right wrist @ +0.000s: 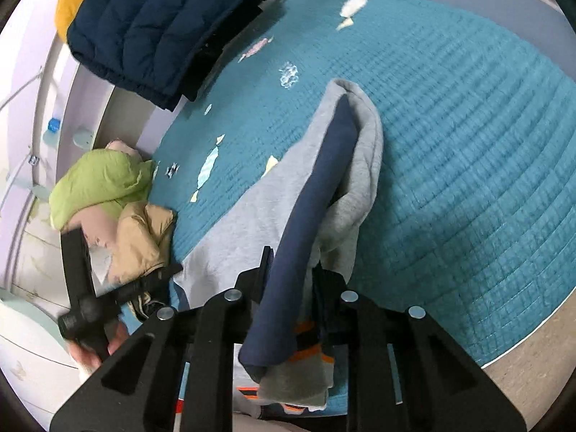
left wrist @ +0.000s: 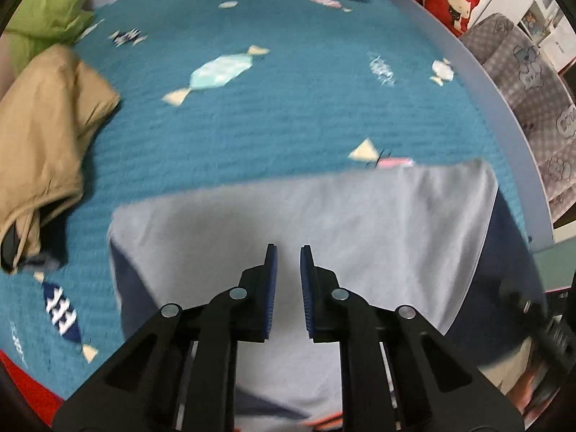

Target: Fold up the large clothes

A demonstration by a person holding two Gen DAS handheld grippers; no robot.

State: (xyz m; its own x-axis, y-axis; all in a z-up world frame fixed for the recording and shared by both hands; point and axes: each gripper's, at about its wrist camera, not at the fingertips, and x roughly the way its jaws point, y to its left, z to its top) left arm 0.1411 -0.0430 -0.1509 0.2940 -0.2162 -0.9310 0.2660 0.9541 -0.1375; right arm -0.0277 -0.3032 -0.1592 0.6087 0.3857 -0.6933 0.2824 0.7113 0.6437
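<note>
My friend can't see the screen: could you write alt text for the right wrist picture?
The right tool grips a grey and navy sweatshirt, lifting a fold of it off a teal quilted bedspread. A navy puffer jacket lies at the far edge, green and tan garments to the left.

Your left gripper [left wrist: 288,252] hides the near part of the sweatshirt [left wrist: 324,208], and this whole view is blurred. In the right view the fingers [right wrist: 264,266] are covered by cloth, and the dark jacket [right wrist: 158,28] is cut by the top edge.
</note>
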